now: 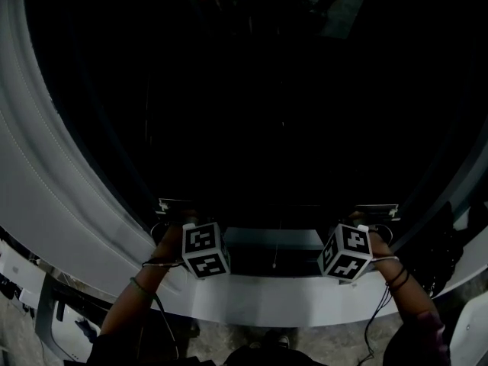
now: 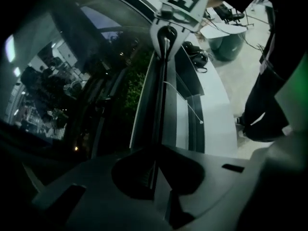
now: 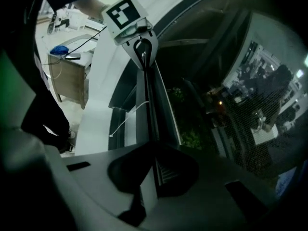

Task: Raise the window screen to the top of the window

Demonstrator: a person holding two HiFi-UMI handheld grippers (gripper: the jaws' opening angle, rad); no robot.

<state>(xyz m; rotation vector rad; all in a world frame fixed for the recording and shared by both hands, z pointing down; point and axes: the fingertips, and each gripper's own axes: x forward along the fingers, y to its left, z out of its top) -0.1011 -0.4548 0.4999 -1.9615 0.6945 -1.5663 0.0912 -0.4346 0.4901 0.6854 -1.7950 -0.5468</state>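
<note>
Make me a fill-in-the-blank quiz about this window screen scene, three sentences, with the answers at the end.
1. The left gripper and the right gripper are both ____ on the screen bar.
2. In the head view, the bar lies near the ____ of the window.
3. A thin white ____ hangs from the bar between the two grippers.

Missing words: shut; bottom; cord

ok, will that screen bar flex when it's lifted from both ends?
Probably stiff: the screen bar runs straight between the left hand-held gripper and right hand-held gripper, with no visible sag. Likely light, being slim. The pull cord looks limp and may swing.
</note>
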